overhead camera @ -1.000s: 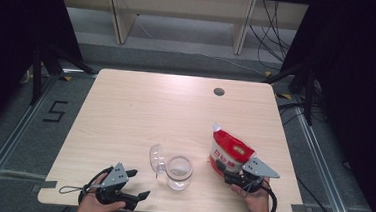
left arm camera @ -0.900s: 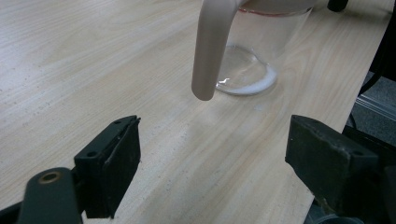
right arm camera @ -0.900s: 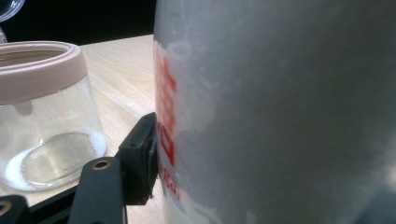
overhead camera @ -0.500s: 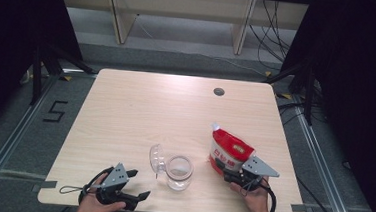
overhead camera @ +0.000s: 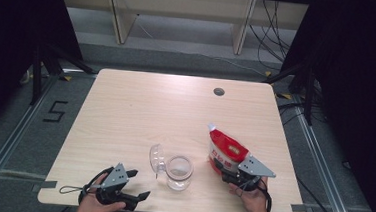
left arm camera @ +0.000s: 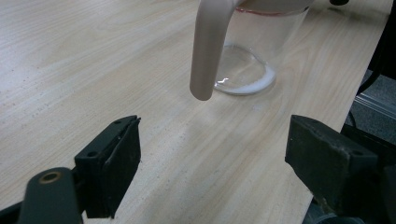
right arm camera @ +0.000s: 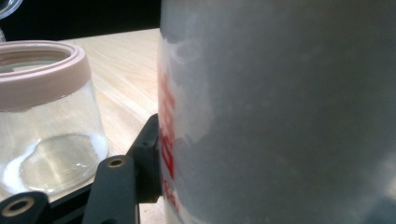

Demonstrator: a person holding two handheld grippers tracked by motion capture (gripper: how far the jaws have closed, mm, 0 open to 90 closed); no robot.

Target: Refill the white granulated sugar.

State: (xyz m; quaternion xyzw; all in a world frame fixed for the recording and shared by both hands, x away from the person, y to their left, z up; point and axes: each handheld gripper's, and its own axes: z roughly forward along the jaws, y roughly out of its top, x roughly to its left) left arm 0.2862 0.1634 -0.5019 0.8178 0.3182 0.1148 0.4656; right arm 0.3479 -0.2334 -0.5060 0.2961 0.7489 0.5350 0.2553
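Work in hand looks like filling the glass jar (overhead camera: 179, 171) from the red-and-white pouch (overhead camera: 226, 150).

Done so far, judging by layout: jar stands upright near the front edge of the table (overhead camera: 176, 105), mouth open. Its clear hinged lid (overhead camera: 156, 159) is flipped up on the jar's left side, with the beige clasp hanging down in the left gripper view. A thin ring of white powder lies on the jar floor (left arm camera: 243, 74); whether that is a first pour or residue, can't tell.

Right gripper (overhead camera: 231, 176): jaws have just been closing, with the pouch between them. In the right gripper view the near black jaw sits flush against the pouch side (right arm camera: 280, 116), so I read it as clamped on the pouch's lower end. The far jaw is hidden behind the bag. The pouch is just right of the jar, apart from it, leaning with its top corner pointing away from the person. Not over the mouth yet.

Left gripper (overhead camera: 133, 185): jaws wide apart, nothing between them, resting at the front-left table edge, aimed at the jar, not touching it.

Left to do: lift the pouch, bring its spout over the mouth, tip and pour, then shut the lid. Essentially at the grasp stage, so the bulk is ahead.
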